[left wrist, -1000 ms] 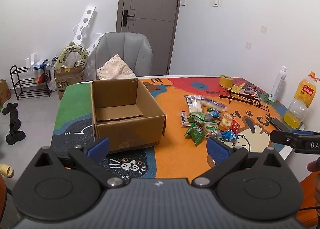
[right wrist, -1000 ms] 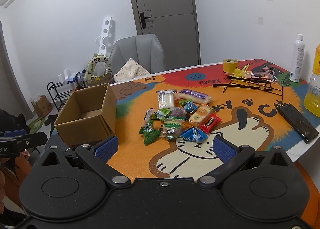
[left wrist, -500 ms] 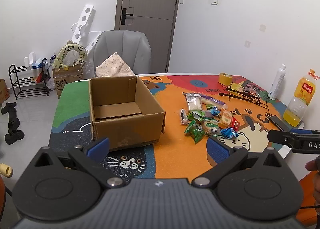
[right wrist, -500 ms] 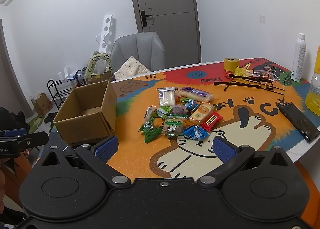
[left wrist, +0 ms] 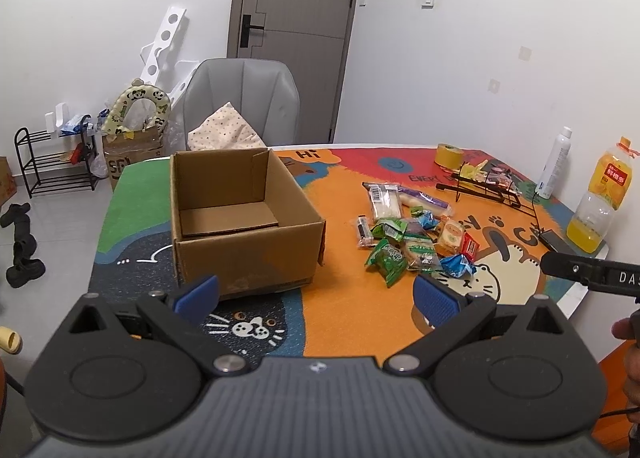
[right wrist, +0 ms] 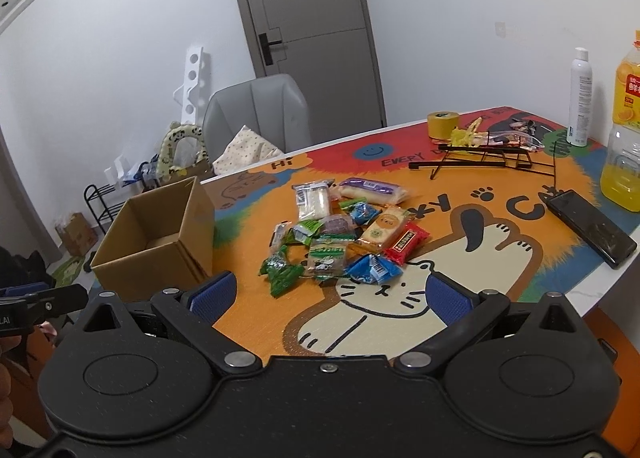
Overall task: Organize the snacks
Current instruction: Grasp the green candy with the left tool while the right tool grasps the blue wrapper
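Left gripper (left wrist: 316, 296): fingers spread wide, nothing between them, held above the near table edge. Right gripper (right wrist: 332, 294): likewise spread and empty. Cardboard box (left wrist: 240, 218) — open-topped, nothing visible inside, standing on the cat-print mat (right wrist: 400, 310). Snack packets (right wrist: 340, 232) — a loose cluster on the orange part of the mat, right of the box and apart from it; green, blue, red and clear wrappers. Beyond: tape roll (right wrist: 442, 125), wire rack (right wrist: 484, 160), phone (right wrist: 590, 228), juice bottle (right wrist: 626, 130).
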A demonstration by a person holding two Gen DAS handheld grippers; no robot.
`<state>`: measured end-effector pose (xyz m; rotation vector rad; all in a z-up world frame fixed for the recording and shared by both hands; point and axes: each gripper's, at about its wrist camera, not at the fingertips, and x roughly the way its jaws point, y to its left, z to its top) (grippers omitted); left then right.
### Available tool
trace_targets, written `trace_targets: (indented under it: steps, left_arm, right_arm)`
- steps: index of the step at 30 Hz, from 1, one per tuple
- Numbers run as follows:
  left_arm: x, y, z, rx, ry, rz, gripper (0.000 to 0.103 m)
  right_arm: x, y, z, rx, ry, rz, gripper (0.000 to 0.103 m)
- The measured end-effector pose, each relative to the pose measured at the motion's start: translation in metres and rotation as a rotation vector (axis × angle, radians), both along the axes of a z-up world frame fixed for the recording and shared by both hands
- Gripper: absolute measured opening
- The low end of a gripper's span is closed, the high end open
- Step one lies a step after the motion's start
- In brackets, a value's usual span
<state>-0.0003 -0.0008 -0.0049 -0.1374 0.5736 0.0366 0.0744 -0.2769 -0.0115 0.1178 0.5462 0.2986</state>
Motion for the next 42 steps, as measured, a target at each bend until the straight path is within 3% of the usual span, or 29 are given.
trace_targets:
  steps: [12, 23, 33, 42]
  left_arm:
    - [0.033, -0.009, -0.026, -0.052, -0.016, 0.019, 0.103]
    - [0.067, -0.031, -0.046, -0.066, -0.029, -0.056, 0.101]
    - [0.101, -0.053, -0.068, -0.074, -0.008, -0.072, 0.096]
    - [0.131, -0.068, -0.086, -0.065, 0.046, -0.08, 0.092]
  right_arm:
    - [0.026, -0.013, -0.042, 0.015, 0.008, -0.032, 0.103]
    - [0.054, -0.012, -0.074, 0.012, 0.029, -0.033, 0.103]
    - [0.088, -0.018, -0.095, 0.061, 0.082, 0.007, 0.078]
    - [0.117, -0.02, -0.101, 0.073, 0.112, 0.008, 0.078]
